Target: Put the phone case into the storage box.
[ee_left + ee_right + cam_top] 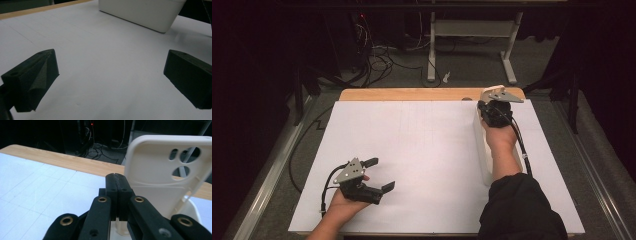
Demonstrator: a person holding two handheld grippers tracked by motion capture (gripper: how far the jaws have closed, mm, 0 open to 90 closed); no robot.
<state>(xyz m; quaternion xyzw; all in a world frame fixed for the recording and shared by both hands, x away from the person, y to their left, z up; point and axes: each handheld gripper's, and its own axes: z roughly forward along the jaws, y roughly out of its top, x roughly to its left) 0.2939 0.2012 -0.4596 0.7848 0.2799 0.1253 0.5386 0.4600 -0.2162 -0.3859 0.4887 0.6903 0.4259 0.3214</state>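
A cream phone case [160,170] with camera cut-outs stands upright at the far right of the table, also seen from above as the phone case [493,92]. My right gripper [117,182] has its black jaws pressed together on the case's left edge, and the case rises above and to the right of them. From above, the right gripper [493,107] sits at the far end of a long white bin [482,150]. My left gripper [381,174] rests near the front left of the white mat, jaws wide apart. Nothing lies between the left gripper [110,80] jaws.
The white bin [140,12] lies ahead of the left gripper. A white gridded mat [422,150] covers a wooden table [412,94]. Beyond the far edge stand a desk frame [472,40] and floor cables [382,62].
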